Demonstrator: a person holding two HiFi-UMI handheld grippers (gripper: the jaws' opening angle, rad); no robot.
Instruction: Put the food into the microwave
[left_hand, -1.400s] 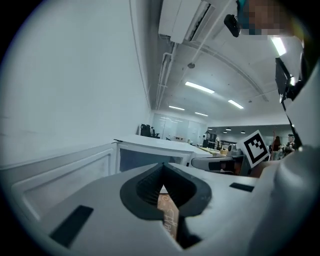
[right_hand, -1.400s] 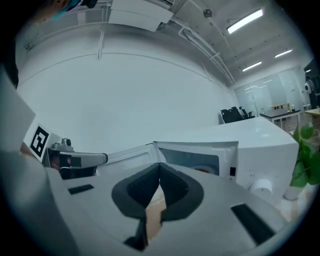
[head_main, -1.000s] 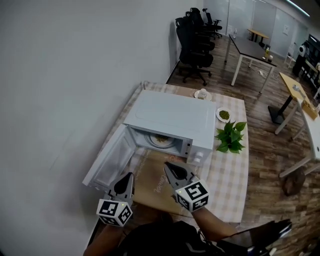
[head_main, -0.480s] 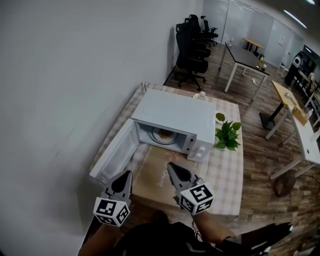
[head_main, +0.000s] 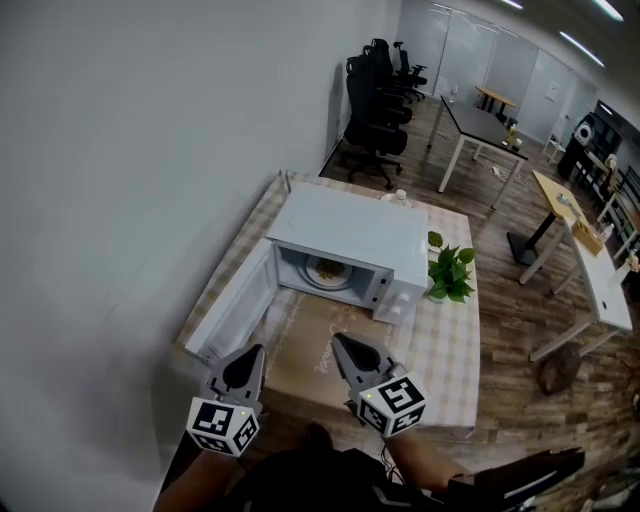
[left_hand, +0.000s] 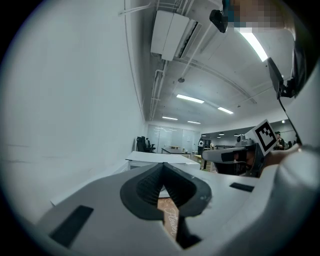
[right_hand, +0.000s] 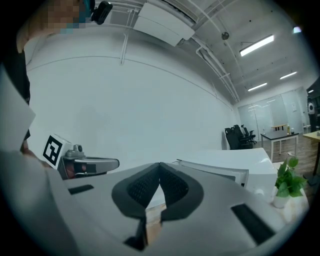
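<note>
Head view: a white microwave (head_main: 350, 235) is shown on a checked table (head_main: 455, 345), with its door (head_main: 232, 312) swung wide open toward the wall (head_main: 150, 150) at the left. The plate of food (head_main: 326, 270) is seen inside the cavity, clear of both tools. A brown mat (head_main: 300, 350) is laid on the table in front of the oven, and a small green plant (head_main: 450, 272) is placed just beside the microwave's right side. Black office chairs (head_main: 375, 90) are visible beyond the table.

The left gripper (head_main: 254, 350) and the right gripper (head_main: 338, 340) are held side by side at the near edge of the table, pointed toward the oven and well apart from it. The left one is positioned near the open door's outer end, the right one over the near part of the mat.

Gripper views: the jaws of the left gripper (left_hand: 162, 166) are shown closed tip to tip, with nothing gripped. The jaws of the right gripper (right_hand: 160, 166) are likewise pressed together and empty
</note>
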